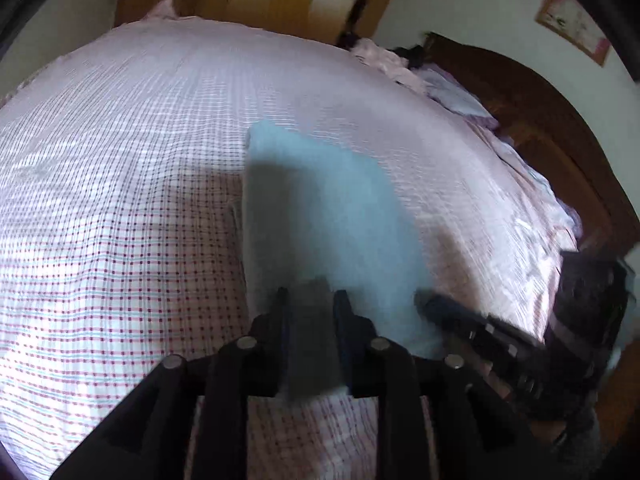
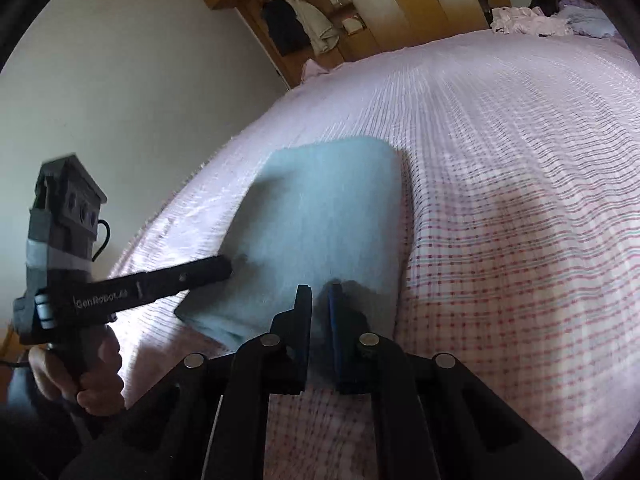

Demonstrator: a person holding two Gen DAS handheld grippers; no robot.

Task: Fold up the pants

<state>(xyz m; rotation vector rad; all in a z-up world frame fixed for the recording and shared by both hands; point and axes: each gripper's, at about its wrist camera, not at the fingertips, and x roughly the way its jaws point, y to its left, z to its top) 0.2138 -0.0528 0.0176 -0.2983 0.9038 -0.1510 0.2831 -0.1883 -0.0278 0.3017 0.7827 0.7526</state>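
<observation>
2 grippers pinch near edge of folded light-blue fabric pants (image 1: 320, 216), centre frame on pink checked bedsheet (image 1: 120, 240): left gripper (image 1: 310, 300), right gripper (image 2: 319, 296) each clamping cloth, likely to pull fold square.

This is a home bedroom: a wide bed (image 1: 120, 160) under a pink-and-white checked cotton sheet fills both views. A carved dark wooden headboard (image 1: 560, 128) stands at its right, and a tall yellow-brown wooden wardrobe (image 2: 400, 4) with hanging clothes (image 2: 312, 20) lines the far wall.
</observation>
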